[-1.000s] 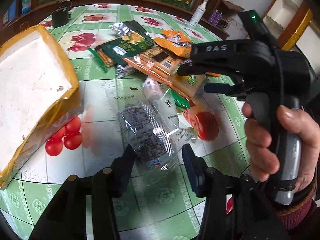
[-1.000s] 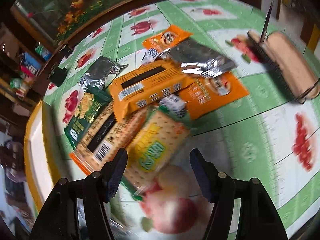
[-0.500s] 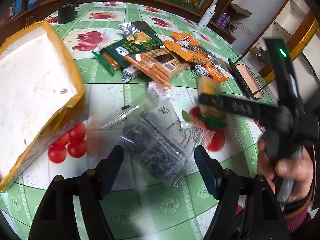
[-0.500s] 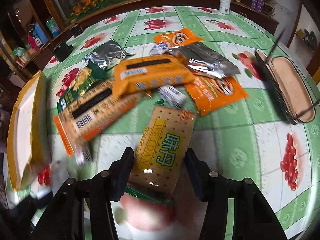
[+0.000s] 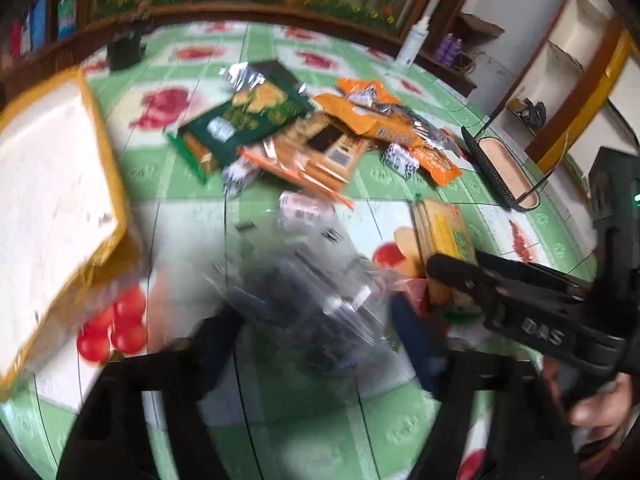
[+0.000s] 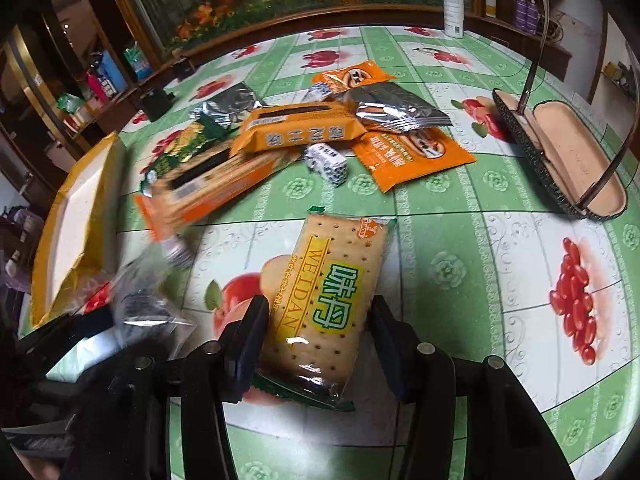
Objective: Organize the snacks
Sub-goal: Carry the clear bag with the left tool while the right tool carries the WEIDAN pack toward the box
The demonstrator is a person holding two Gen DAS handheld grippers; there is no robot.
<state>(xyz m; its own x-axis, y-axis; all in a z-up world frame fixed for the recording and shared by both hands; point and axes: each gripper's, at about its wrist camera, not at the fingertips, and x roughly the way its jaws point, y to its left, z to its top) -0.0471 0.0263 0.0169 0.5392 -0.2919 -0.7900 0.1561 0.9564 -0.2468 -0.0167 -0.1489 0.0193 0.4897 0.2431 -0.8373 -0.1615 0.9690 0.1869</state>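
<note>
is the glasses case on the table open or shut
Open: the glasses case lies with its tan lining showing, and spectacles stand in it.

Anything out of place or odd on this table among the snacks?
An open glasses case with spectacles propped in it sits right of the snack pile, and a spray bottle stands at the far edge; neither is a snack. The packets lie jumbled, overlapping.

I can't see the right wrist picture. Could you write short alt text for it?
The right gripper straddles a yellow cracker packet lying on a green fruit-print tablecloth; whether its fingers press the packet is unclear. Beyond lie a heap of orange and silver snack packets and an open glasses case.
</note>
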